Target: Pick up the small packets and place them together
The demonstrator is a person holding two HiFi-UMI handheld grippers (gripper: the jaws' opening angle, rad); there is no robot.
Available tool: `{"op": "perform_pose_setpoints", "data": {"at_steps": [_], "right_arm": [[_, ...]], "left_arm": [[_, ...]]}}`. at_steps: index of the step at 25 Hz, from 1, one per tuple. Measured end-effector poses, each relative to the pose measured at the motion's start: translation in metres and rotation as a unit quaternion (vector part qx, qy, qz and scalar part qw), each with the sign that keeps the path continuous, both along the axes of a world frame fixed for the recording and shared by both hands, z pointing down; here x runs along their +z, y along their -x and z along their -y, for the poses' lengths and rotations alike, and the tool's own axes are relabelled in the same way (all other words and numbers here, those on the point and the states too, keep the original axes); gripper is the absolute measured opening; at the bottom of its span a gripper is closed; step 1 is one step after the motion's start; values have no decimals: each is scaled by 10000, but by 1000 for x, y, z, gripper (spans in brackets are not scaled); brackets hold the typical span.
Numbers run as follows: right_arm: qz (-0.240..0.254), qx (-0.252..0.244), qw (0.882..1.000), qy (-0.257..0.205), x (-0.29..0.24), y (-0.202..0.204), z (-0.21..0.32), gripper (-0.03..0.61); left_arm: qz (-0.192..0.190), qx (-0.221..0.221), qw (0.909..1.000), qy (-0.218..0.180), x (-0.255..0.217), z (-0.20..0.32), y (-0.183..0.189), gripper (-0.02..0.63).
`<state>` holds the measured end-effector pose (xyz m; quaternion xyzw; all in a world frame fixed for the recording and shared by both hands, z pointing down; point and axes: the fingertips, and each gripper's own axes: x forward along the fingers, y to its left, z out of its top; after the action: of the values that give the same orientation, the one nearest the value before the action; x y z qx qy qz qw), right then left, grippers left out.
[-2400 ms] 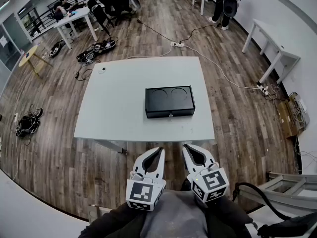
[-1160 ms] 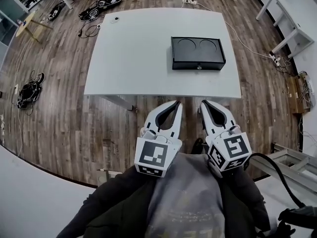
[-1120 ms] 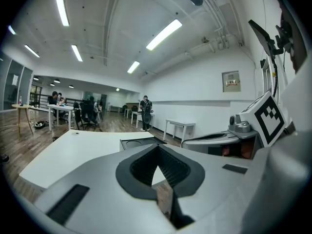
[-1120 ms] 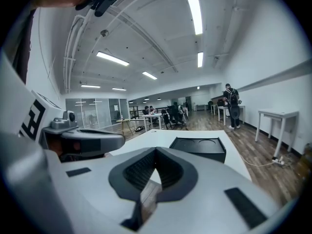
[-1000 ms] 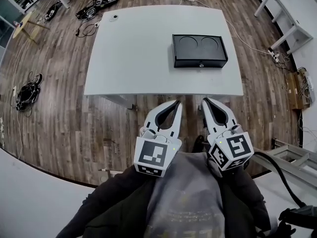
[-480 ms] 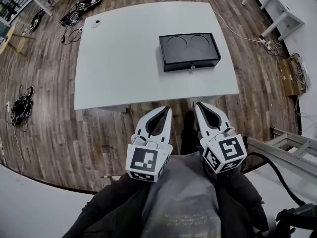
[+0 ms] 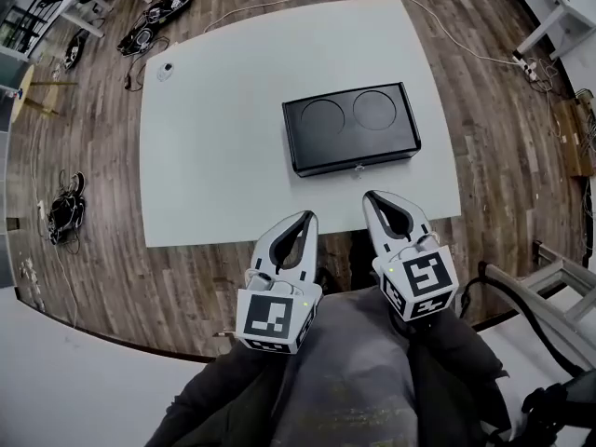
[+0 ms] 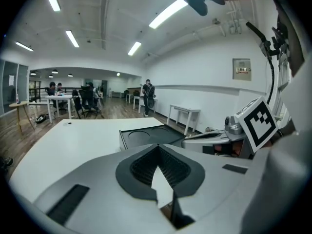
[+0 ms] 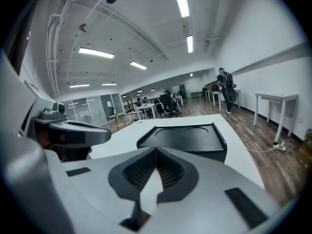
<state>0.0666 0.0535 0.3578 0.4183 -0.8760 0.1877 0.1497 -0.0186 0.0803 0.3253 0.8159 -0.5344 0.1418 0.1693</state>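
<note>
No small packets show in any view. A black box (image 7: 351, 128) with two round recesses in its lid stands on the white table (image 7: 214, 138), near the front edge, right of centre. My left gripper (image 7: 306, 218) is shut and empty, held close to my body, its tips just short of the table's front edge. My right gripper (image 7: 372, 197) is likewise shut and empty, its tips over the front edge just before the box. The left gripper view looks past the left gripper (image 8: 157, 147) at the box (image 8: 146, 136). The right gripper view shows the right gripper (image 9: 156, 150) and the box (image 9: 187, 135).
A small round object (image 7: 166, 68) lies near the table's far left corner. Cables and gear (image 7: 154, 12) lie on the wooden floor beyond the table, with a bundle (image 7: 63, 214) at the left. More white tables (image 7: 549, 7) stand at the right.
The view has drawn nearer the table, so the box looks larger and closer. Both grippers have stayed shut, side by side, and now reach the table's front edge.
</note>
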Motion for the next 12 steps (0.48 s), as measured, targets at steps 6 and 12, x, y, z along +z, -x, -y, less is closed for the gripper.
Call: {"op": "perform_pose_setpoints", "data": {"at_steps": [6, 12], "right_arm": [[-67, -586, 9970, 510, 32, 6, 21, 5], [-67, -657, 9933, 945, 52, 4, 34, 6]], "left_arm": [[201, 8, 9994, 264, 14, 40, -23, 3], [265, -10, 9986, 452, 18, 60, -22, 3]]}}
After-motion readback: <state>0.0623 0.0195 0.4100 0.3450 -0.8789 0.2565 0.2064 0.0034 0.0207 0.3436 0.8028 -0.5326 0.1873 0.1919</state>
